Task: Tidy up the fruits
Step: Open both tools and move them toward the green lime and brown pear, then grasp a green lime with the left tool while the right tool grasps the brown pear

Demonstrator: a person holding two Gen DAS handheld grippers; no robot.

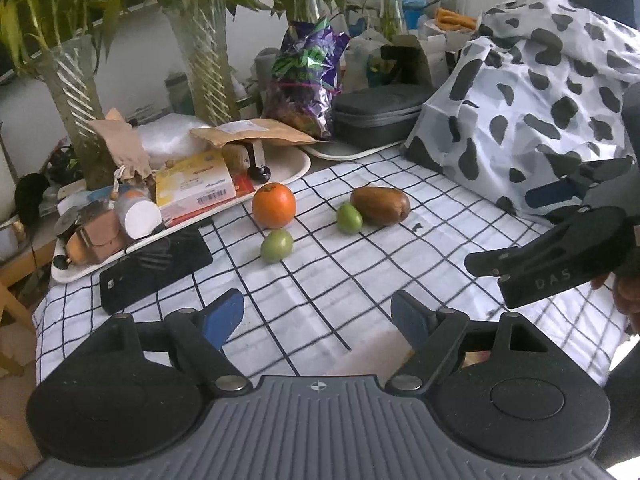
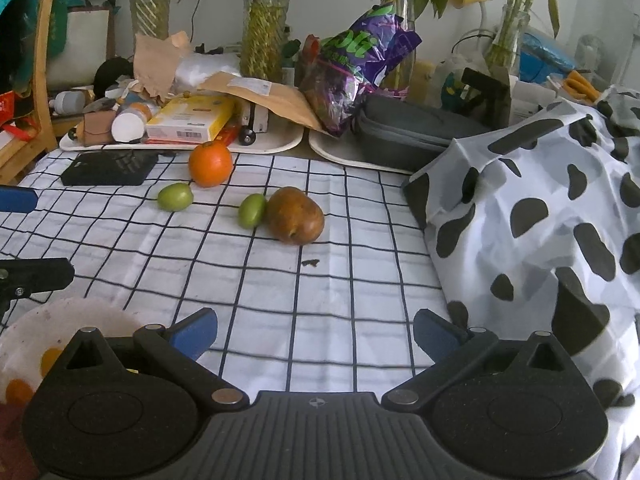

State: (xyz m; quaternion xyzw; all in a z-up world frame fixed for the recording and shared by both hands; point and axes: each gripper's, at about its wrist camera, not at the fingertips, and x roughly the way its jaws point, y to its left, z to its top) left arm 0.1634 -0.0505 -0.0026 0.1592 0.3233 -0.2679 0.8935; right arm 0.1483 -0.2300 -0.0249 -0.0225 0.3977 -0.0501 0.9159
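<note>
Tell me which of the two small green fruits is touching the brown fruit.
The green fruit on the right in the right wrist view, resting against the brown fruit. The other green fruit lies apart, nearer the orange.

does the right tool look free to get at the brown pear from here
Probably yes. The right tool is open and empty, and only bare checked cloth lies between it and the brown pear. One small green fruit touches the pear's left side and might get nudged.
</note>
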